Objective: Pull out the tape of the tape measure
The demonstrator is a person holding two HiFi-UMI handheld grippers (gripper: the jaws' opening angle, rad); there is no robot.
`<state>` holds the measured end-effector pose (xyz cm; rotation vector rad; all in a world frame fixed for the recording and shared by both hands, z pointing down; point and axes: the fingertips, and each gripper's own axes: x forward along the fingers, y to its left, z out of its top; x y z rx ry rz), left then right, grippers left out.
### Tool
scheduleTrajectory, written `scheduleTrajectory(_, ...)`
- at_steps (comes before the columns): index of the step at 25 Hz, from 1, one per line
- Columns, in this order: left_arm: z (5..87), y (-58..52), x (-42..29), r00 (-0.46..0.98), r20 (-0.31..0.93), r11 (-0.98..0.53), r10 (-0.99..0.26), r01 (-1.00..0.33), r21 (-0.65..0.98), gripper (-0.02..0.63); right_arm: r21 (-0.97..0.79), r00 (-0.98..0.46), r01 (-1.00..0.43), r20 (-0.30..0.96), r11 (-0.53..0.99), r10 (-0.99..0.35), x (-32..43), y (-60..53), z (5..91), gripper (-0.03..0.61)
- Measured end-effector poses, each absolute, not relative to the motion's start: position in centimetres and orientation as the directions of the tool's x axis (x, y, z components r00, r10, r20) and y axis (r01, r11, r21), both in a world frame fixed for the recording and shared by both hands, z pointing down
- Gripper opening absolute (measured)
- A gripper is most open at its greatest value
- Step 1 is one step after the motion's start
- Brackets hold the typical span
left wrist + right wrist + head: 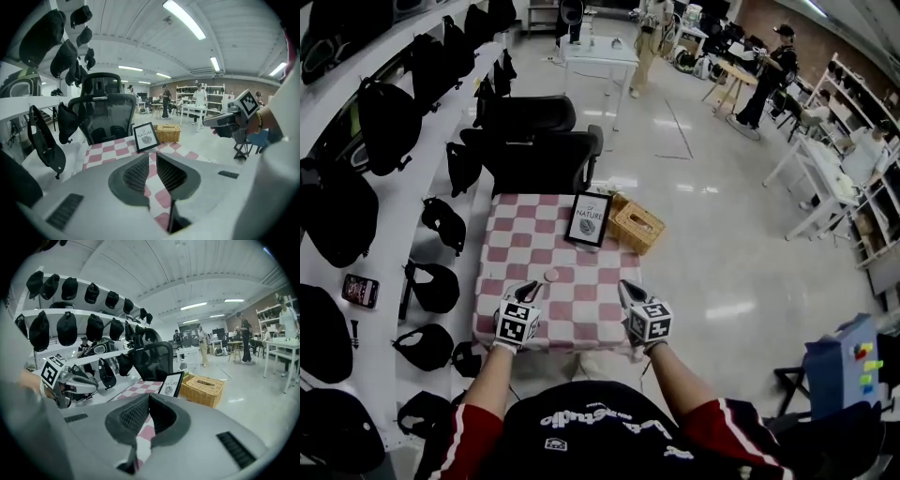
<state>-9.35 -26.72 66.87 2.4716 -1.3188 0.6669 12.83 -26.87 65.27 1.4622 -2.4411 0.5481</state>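
In the head view a small round tan tape measure (550, 275) lies on the table with the pink-and-white checked cloth (514, 246), near the front. My left gripper (528, 285) hovers just left of it, tips pointing away from me. The right gripper (625, 287) hangs farther to its right. The left gripper view shows my left gripper (152, 157) with a narrow gap between its pads and only cloth behind. The right gripper (148, 398) has its pads meeting at the tips with nothing in them. Neither gripper view shows the tape measure.
A framed "Nature" card (589, 219) stands at the table's far side, with a wicker box (637, 227) beside it at the right corner. Two black office chairs (539, 155) are behind the table. White shelves with black caps and bags (356, 187) run along the left.
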Motion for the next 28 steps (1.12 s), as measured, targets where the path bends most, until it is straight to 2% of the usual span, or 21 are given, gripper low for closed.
scheduleTrajectory(18, 50.4, -16.7, -11.6, 0.547, 0.194, -0.557, -0.814, -0.831, 0.007, 0.054, -0.124, -0.417, -0.909, 0.221, 0.398, -0.882, 10.5, -16.2, 51.4, 0.003)
scheduleTrajectory(28, 40.9, -12.8, -10.8, 0.488, 0.057, -0.491, -0.871, -0.868, -0.067, 0.054, -0.078, -0.414, -0.91, 0.093, 0.407, -0.906, 11.0, -12.5, 42.4, 0.003)
